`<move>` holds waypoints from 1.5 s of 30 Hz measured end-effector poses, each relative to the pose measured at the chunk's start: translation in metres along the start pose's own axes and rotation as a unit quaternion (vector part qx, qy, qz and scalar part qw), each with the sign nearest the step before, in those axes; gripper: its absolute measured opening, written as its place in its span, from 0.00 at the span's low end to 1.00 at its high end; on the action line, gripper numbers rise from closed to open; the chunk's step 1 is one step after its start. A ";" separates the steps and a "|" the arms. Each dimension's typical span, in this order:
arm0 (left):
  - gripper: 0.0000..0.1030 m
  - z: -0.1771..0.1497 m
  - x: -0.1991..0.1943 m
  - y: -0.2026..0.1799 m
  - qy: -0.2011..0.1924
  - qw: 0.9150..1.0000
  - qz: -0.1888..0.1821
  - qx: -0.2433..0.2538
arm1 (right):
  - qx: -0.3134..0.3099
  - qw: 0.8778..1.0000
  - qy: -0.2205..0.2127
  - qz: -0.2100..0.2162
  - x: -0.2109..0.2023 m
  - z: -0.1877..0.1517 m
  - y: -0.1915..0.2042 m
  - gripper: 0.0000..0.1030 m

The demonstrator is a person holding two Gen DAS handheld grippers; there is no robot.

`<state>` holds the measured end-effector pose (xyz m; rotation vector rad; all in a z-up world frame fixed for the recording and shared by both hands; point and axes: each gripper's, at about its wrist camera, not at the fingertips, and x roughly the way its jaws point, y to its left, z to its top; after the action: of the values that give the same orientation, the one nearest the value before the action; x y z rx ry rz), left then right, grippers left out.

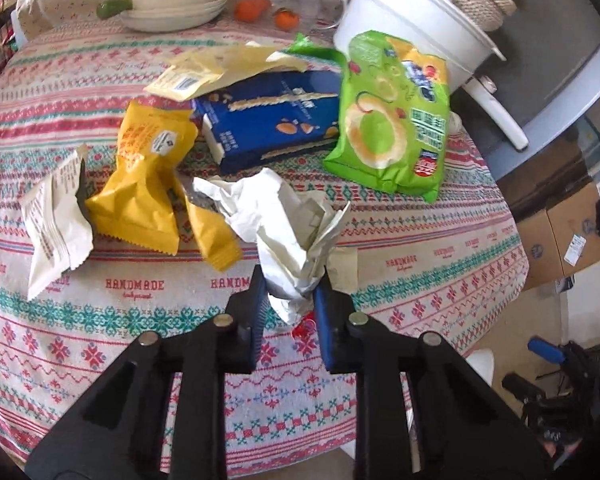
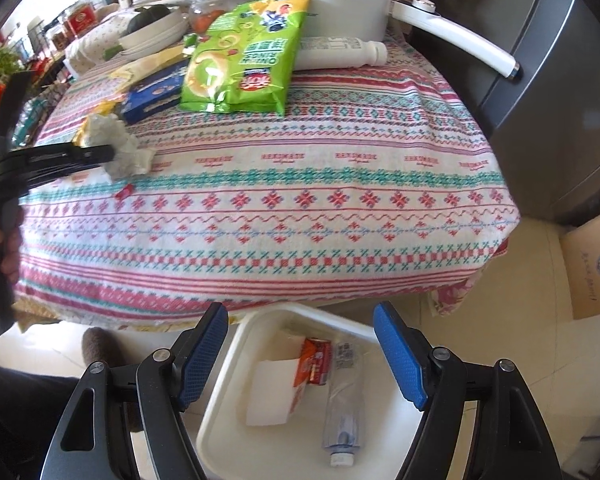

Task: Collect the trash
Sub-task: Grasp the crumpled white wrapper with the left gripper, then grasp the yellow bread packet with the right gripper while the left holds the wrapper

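Your left gripper (image 1: 291, 294) is clenched on a crumpled wad of white paper (image 1: 288, 220), its blue pads pressing the lower end of the wad from both sides near the front edge of the desk (image 2: 300, 184). Seen from the right wrist, the same wad sits at the left side of the patterned cloth with the left gripper reaching in from the side. This looks like the pick-up step: the paper is gripped but seems not yet lifted clear of the cloth. Your right gripper (image 2: 300, 356) is released, jaws wide with nothing between them, and it hangs over a white bin (image 2: 228, 412) on the floor just in front of the desk. The bin already holds a flat white sheet (image 2: 270, 394), a red wrapper (image 2: 314, 364) and a clear plastic bottle (image 2: 340, 412) lying on its side. The next move likely calls for raising the wad, carrying it over the desk edge, and letting go above the bin. More trash waits on the desk: a white wrapper (image 1: 56, 220), yellow wrappers (image 1: 140, 184), a blue box (image 1: 268, 120), a green snack bag (image 1: 392, 116), and a white bottle (image 2: 340, 53) lying beside a white pot (image 2: 324, 0).
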<state>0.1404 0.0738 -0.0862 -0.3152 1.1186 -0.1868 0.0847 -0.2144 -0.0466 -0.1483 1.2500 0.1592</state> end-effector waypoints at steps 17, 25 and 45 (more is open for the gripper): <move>0.23 -0.027 -0.130 0.078 -0.100 0.994 0.034 -0.003 | 0.038 0.997 -0.043 0.043 0.013 0.038 0.057 0.75; 0.23 -0.030 -0.143 0.131 -0.101 0.992 0.056 -0.046 | 0.027 0.993 -0.065 0.095 0.037 0.075 0.130 0.75; 0.23 -0.031 -0.144 0.158 -0.103 0.990 0.081 -0.052 | 0.074 0.979 -0.049 0.186 0.109 0.170 0.243 0.66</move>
<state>0.0490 0.2612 -0.0293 -0.3260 0.9462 0.0480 0.2278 0.0614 -0.1039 0.2222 1.1761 0.3916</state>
